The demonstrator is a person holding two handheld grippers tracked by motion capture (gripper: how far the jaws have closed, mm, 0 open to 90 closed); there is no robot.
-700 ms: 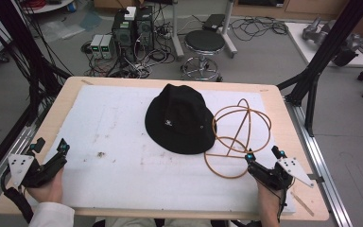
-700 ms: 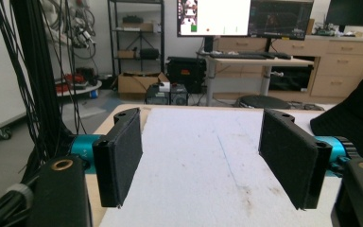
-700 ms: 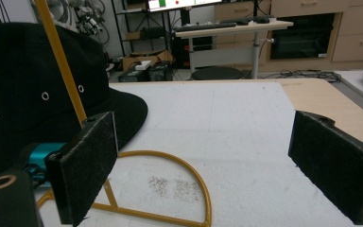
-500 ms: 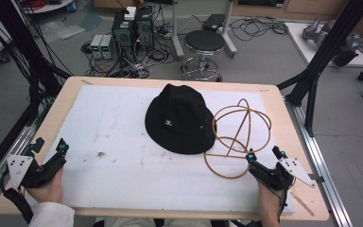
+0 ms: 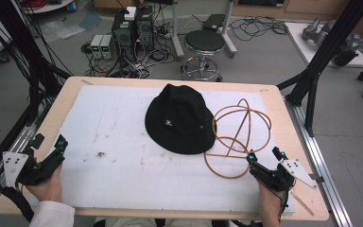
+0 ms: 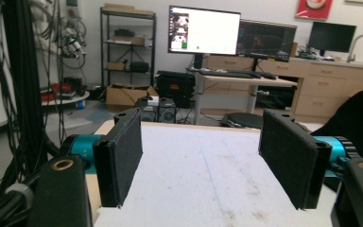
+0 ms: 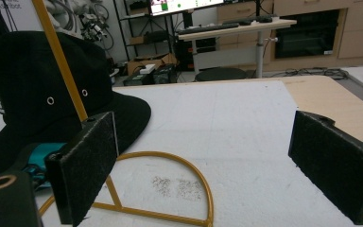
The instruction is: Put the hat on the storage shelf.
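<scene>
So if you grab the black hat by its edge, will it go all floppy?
Probably. The black hat looks like soft cloth, and its brim lies flat on the white mat, so it would likely droop. It seems light, and unlikely to roll.

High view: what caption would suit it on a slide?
Two open grippers flank a black hat and wire frame.
</scene>
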